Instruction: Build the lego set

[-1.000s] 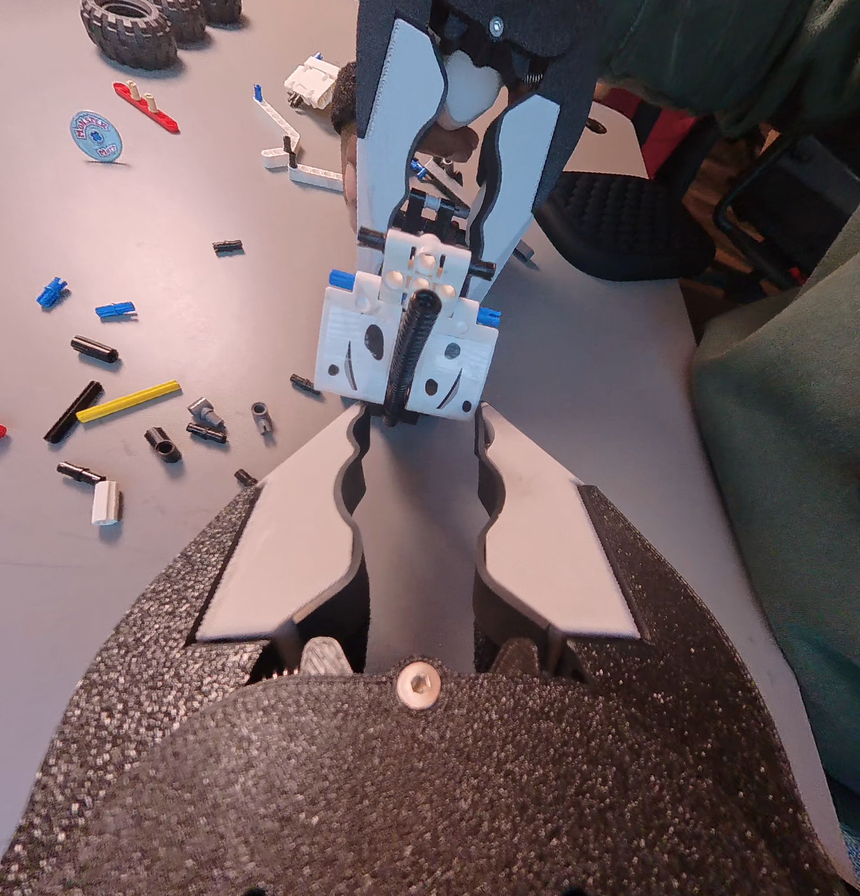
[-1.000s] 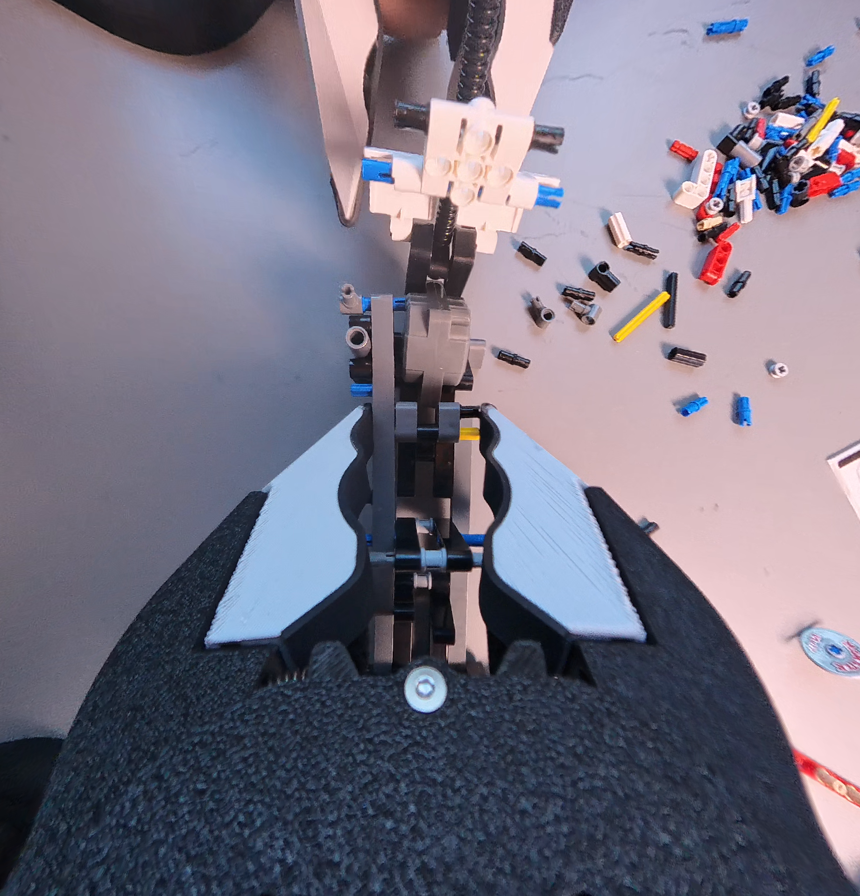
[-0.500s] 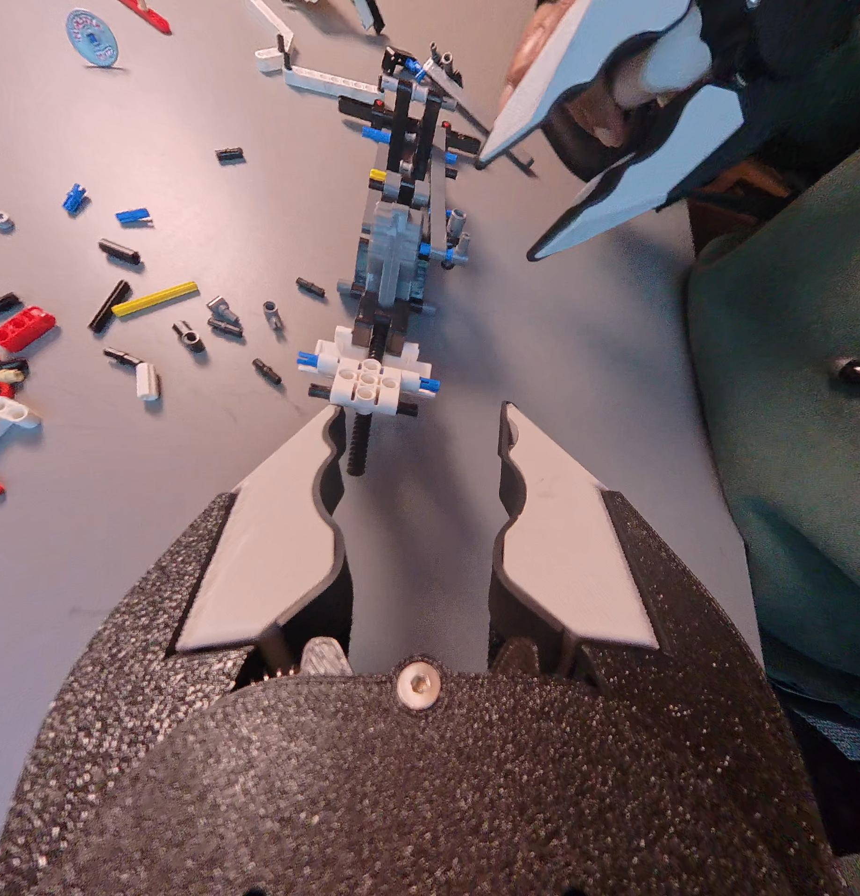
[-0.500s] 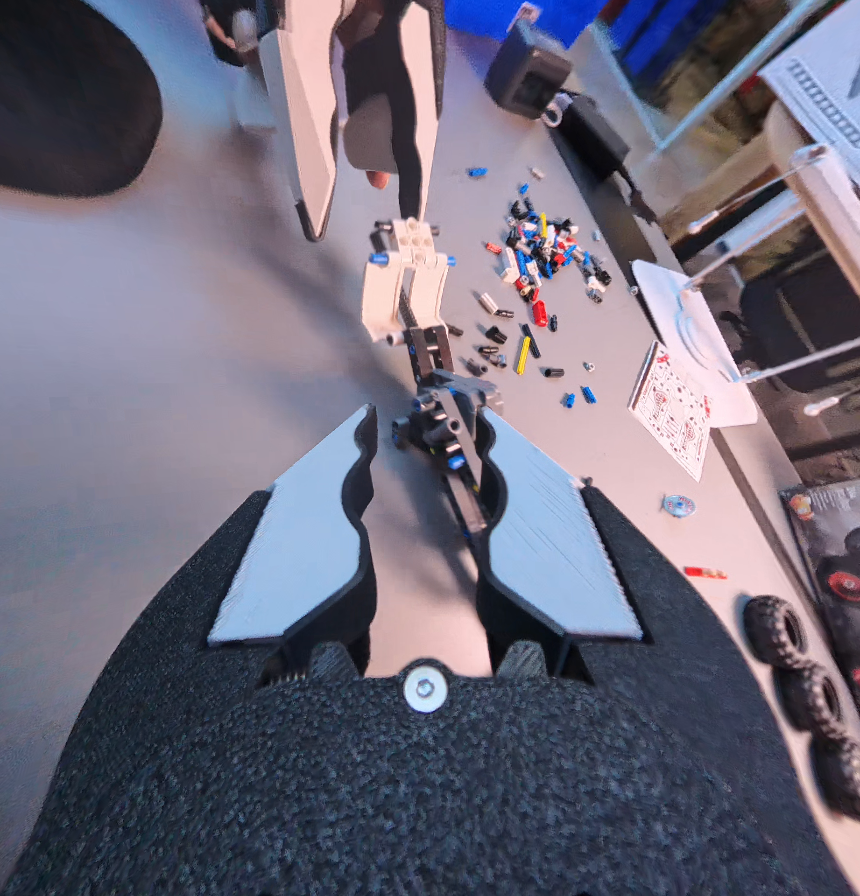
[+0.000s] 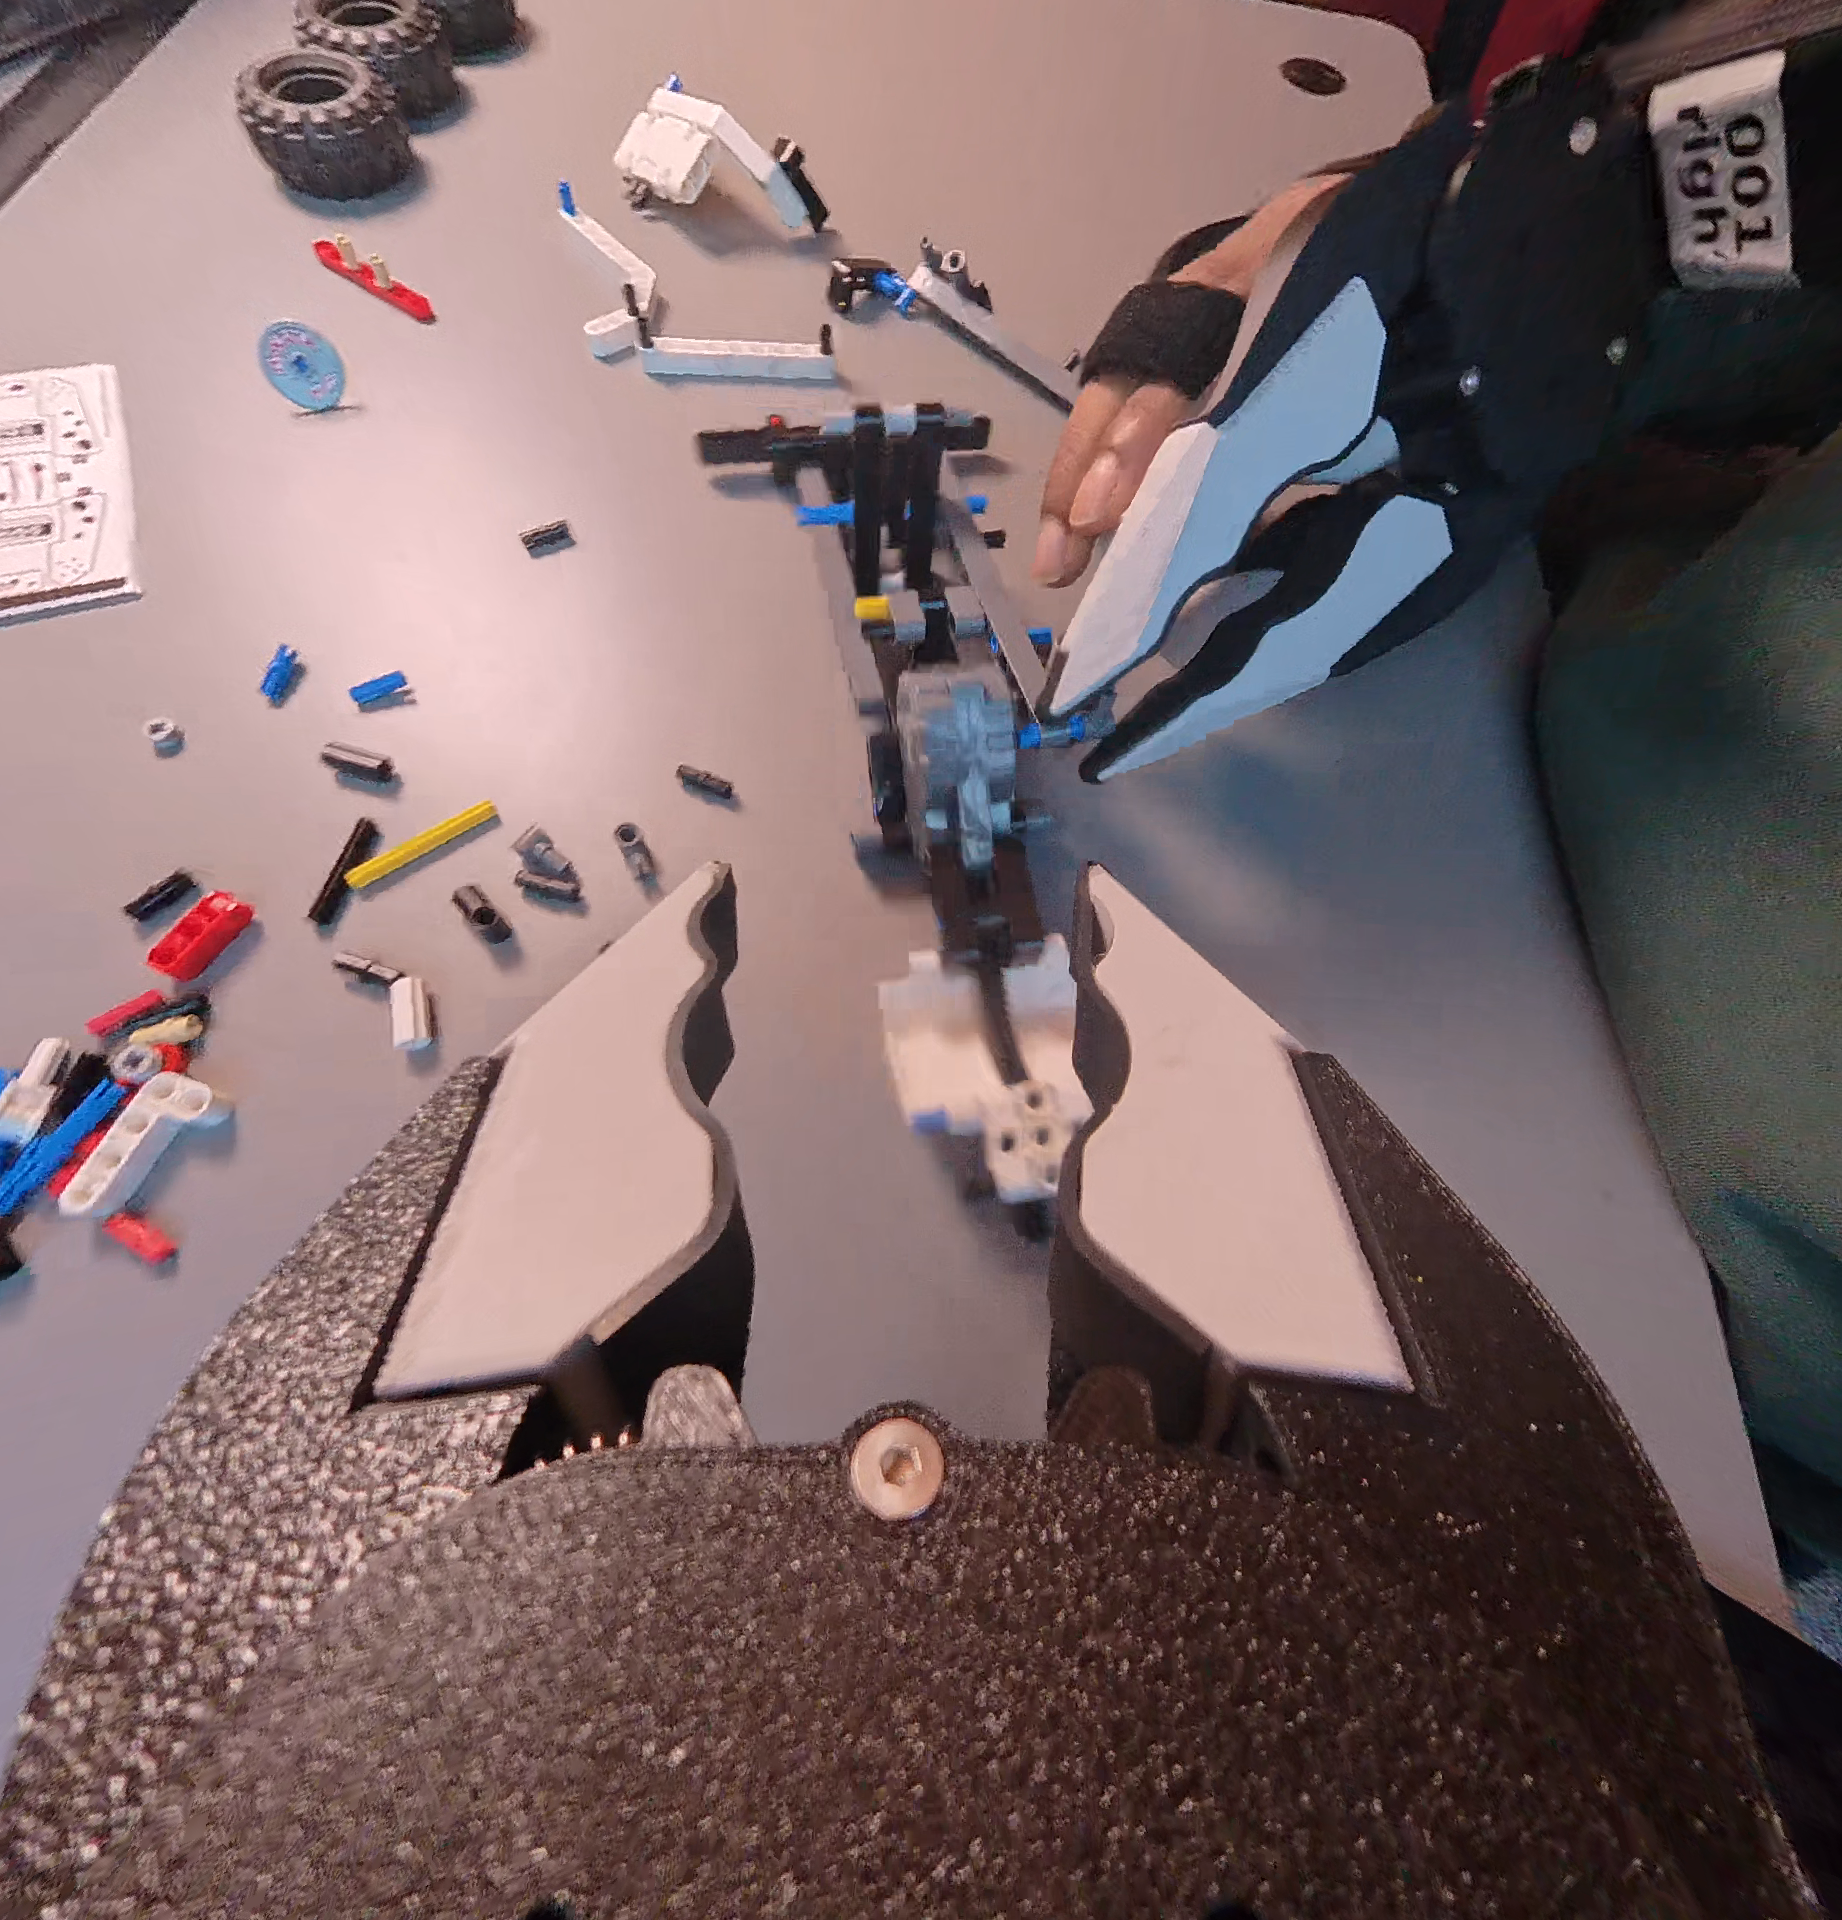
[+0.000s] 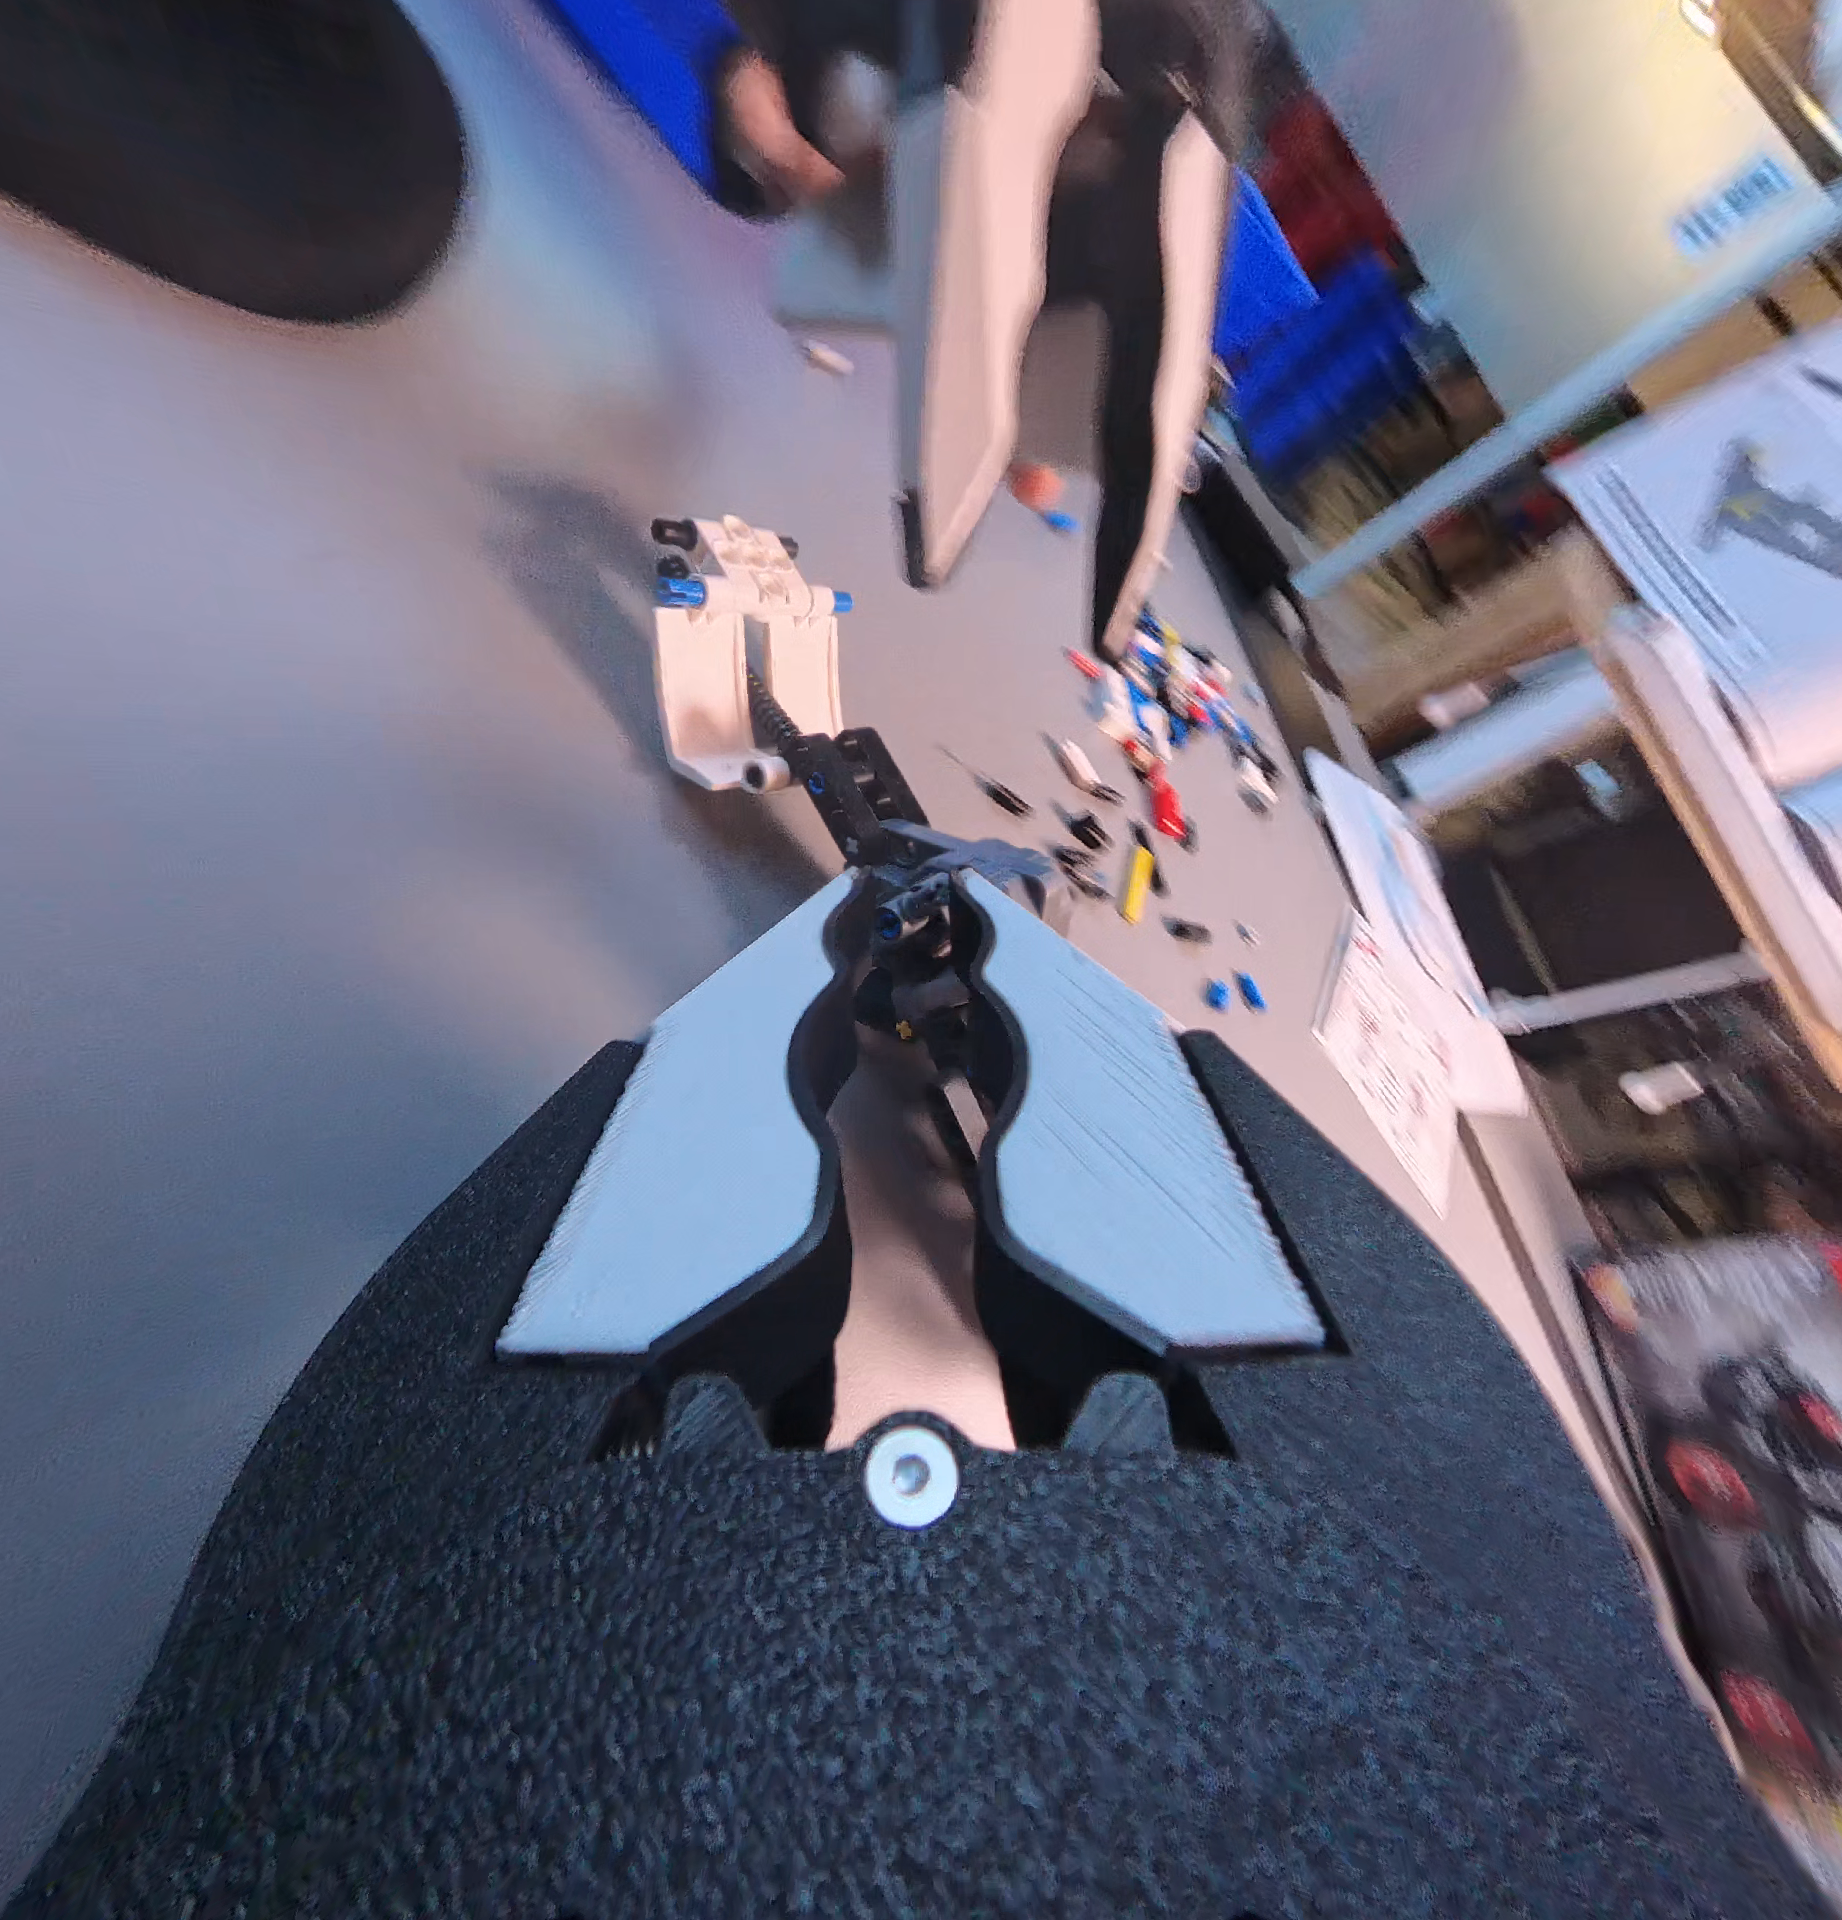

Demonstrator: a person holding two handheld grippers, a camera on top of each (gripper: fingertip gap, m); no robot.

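The long black and grey lego chassis (image 5: pixel 953 758) lies on the grey table (image 5: pixel 1260 935). Its white panel end (image 5: pixel 958 1049) points toward me. My left gripper (image 5: pixel 901 883) is open. The white end sits between its fingers, close to the right finger (image 5: pixel 1187 1143), and I cannot tell if they touch. My right gripper (image 5: pixel 1068 740) comes in from the right, shut on a small blue and grey pin on the chassis side. In the right wrist view, which is blurred, my right gripper (image 6: pixel 906 883) pinches that pin. The chassis (image 6: pixel 855 790) and its white end (image 6: pixel 745 665) stretch away, and the left gripper (image 6: pixel 1016 608) is beyond.
Loose pieces lie left of the chassis, including a yellow axle (image 5: pixel 418 844) and a mixed pile (image 5: pixel 86 1122). Black tires (image 5: pixel 325 125), white sub-assemblies (image 5: pixel 688 145) and a sticker sheet (image 5: pixel 34 488) lie farther off. The table edge and green clothing (image 5: pixel 1727 935) are on the right. One gripper's finger ends stand about 6 centimeters off the other's.
The chassis went from held in the air by the right gripper to lying on the table. The right gripper let go, then closed on its side pin. The left gripper moved up around the white end.
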